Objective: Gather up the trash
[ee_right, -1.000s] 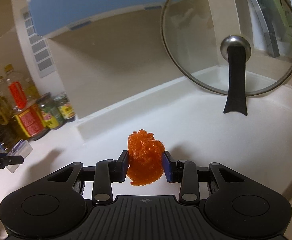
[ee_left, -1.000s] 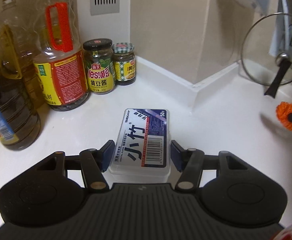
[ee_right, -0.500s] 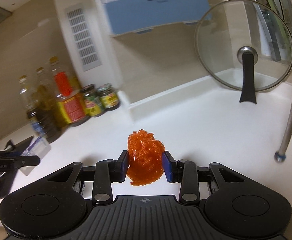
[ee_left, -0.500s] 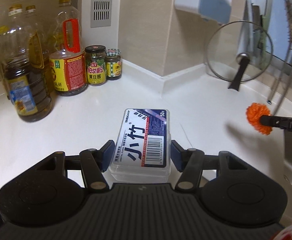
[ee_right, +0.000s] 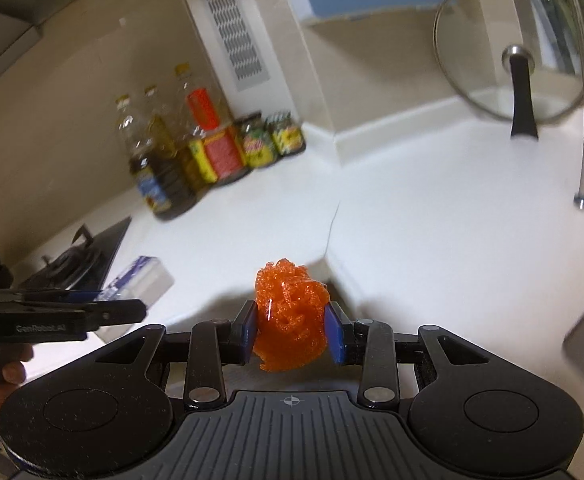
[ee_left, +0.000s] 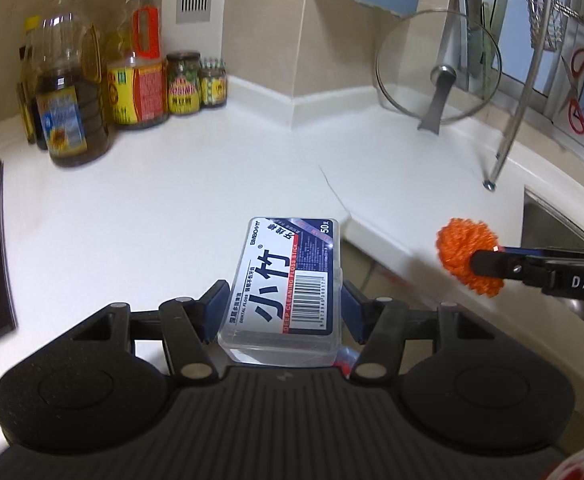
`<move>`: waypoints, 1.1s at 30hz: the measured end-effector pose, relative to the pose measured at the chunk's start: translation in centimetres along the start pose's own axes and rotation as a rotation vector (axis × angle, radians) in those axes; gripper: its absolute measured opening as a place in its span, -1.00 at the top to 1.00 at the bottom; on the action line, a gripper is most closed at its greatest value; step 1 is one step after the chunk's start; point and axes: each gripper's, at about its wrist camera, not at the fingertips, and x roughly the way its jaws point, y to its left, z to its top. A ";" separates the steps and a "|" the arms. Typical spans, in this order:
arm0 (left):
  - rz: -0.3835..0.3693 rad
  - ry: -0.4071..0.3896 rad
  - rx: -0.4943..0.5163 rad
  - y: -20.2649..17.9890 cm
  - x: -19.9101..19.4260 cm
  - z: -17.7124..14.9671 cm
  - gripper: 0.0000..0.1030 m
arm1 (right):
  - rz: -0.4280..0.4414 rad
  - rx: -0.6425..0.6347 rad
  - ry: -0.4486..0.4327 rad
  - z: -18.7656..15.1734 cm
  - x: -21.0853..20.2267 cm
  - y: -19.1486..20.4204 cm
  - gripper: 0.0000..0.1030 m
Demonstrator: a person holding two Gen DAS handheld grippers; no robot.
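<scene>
My left gripper [ee_left: 284,304] is shut on a clear plastic dental floss box [ee_left: 288,280] with a blue, white and red label, held above the front edge of the white counter [ee_left: 172,200]. My right gripper [ee_right: 292,332] is shut on a crumpled orange mesh wad [ee_right: 290,320], also off the counter. In the left wrist view the orange wad [ee_left: 461,252] and the right gripper sit at the right. In the right wrist view the floss box [ee_right: 140,280] and the left gripper [ee_right: 104,312] appear at the left, with a hand on its handle.
Oil bottles [ee_left: 72,92] and two jars [ee_left: 196,84] stand in the back left corner. A glass pot lid [ee_left: 437,68] leans on the back wall. A black stove top [ee_right: 80,256] lies left, a sink [ee_left: 551,220] and a metal rack leg [ee_left: 507,136] right.
Both grippers have drawn back from the wall toward the counter's front edge, each still holding its item. The bottles and lid now look smaller and farther away.
</scene>
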 end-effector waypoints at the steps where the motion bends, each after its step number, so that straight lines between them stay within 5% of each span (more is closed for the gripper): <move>1: 0.005 0.006 0.001 -0.3 -0.1 -0.7 -0.10 | 0.006 0.002 0.016 -0.5 0.0 0.2 0.29; 18: 0.048 0.195 -0.224 -2.2 3.4 -11.1 -0.10 | 0.032 -0.074 0.345 -10.2 4.9 -0.6 0.29; 33: 0.059 0.274 -0.237 -2.2 9.6 -14.4 -0.10 | -0.074 -0.044 0.373 -14.3 9.1 -4.0 0.29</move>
